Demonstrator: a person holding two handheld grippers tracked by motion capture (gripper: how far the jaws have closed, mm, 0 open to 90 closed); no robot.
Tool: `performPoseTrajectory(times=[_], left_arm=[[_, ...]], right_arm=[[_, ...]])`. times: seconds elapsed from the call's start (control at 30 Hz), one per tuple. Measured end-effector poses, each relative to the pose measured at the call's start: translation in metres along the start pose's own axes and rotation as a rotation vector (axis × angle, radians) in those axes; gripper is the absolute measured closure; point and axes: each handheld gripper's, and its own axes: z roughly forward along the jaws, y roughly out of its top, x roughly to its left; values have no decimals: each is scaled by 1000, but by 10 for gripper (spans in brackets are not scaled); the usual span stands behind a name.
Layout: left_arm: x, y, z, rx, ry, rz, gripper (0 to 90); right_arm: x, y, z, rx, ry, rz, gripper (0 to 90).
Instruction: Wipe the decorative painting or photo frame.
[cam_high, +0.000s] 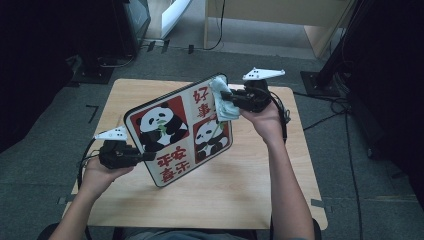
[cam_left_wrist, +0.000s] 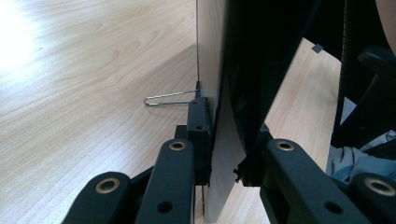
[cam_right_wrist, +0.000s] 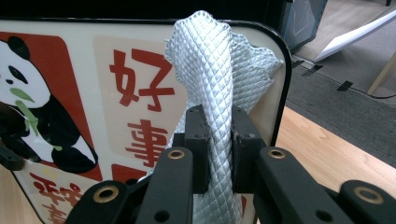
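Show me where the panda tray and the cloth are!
panda tray (cam_high: 160, 125), high view, on the big panda picture.
cloth (cam_right_wrist: 212, 79), right gripper view, on the quilted fold above the gripper.

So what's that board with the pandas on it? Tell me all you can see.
The panda board is a flat, rounded-corner square with a dark rim, cream face, red panels, two pandas and red Chinese characters. It looks stiff and glossy. It is held tilted above the wooden table. The left gripper clamps its lower left edge; the right gripper presses a silvery quilted cloth against its upper corner.
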Motion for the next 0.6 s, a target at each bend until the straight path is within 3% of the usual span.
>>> performPoseTrajectory(times=[0.6], left_arm=[[1,0,0,0,-4,-1,792]], right_arm=[[-7,-16,7,23,1,22,807]])
